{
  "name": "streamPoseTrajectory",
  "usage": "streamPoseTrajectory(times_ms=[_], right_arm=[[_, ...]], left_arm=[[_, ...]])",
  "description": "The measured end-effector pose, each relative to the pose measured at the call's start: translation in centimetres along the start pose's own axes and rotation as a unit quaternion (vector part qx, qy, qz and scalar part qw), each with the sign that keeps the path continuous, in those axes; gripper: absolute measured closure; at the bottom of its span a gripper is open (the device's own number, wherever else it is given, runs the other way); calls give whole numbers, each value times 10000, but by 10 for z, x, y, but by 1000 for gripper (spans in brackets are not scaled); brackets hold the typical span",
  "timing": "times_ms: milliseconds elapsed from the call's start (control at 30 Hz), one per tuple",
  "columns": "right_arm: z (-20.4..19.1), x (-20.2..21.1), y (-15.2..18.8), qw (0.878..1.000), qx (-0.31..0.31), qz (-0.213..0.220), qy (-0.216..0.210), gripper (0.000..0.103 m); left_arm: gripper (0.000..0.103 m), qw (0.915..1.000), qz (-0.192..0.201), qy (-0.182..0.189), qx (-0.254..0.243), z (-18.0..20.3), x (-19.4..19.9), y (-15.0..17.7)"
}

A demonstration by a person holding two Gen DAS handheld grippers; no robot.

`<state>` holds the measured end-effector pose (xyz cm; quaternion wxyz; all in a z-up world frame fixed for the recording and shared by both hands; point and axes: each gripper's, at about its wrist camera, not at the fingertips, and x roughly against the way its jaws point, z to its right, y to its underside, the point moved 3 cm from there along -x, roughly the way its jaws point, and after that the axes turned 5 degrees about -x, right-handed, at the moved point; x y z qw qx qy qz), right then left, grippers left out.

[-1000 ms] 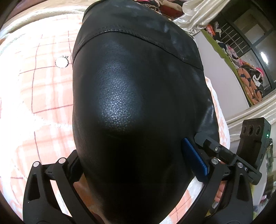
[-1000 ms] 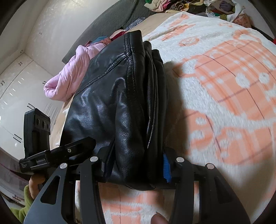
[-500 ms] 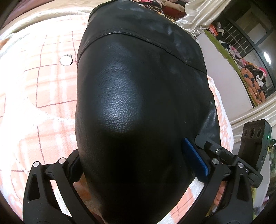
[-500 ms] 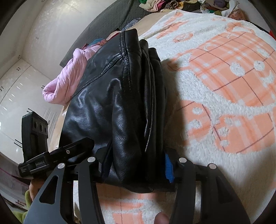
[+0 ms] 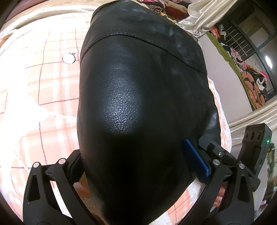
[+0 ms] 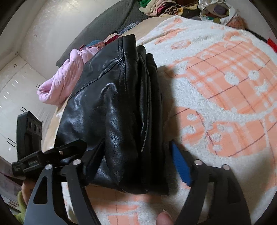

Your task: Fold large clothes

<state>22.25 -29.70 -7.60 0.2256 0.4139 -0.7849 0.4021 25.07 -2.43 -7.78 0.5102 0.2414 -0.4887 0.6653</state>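
A black leather jacket (image 5: 142, 103), folded into a thick bundle, lies on an orange and white plaid blanket (image 5: 39, 90). My left gripper (image 5: 136, 166) has its jaws on either side of one end of the bundle, clamped on it. In the right wrist view the jacket (image 6: 117, 112) shows its stacked folded edges. My right gripper (image 6: 131, 166) straddles the near end with its jaws spread; the blue pad (image 6: 181, 166) stands off the leather with a gap.
A pink garment (image 6: 65, 83) lies behind the jacket near a white cupboard (image 6: 15, 86). A pile of mixed clothes (image 6: 173, 8) sits at the far end of the blanket (image 6: 225, 86). A window with hanging clothes (image 5: 249, 76) is at the right.
The right gripper's jaws have spread and let go of the jacket's end, which now rests on the blanket. The left gripper still clamps the bundle and has barely moved.
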Motion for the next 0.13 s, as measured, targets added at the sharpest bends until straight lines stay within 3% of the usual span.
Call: streamPoseTrajectory(times_ms=[133], right_arm=[[-2, 4, 2, 9999, 69, 105, 117, 21]], left_arm=[[8, 10000, 13, 50, 70, 0, 3, -1]])
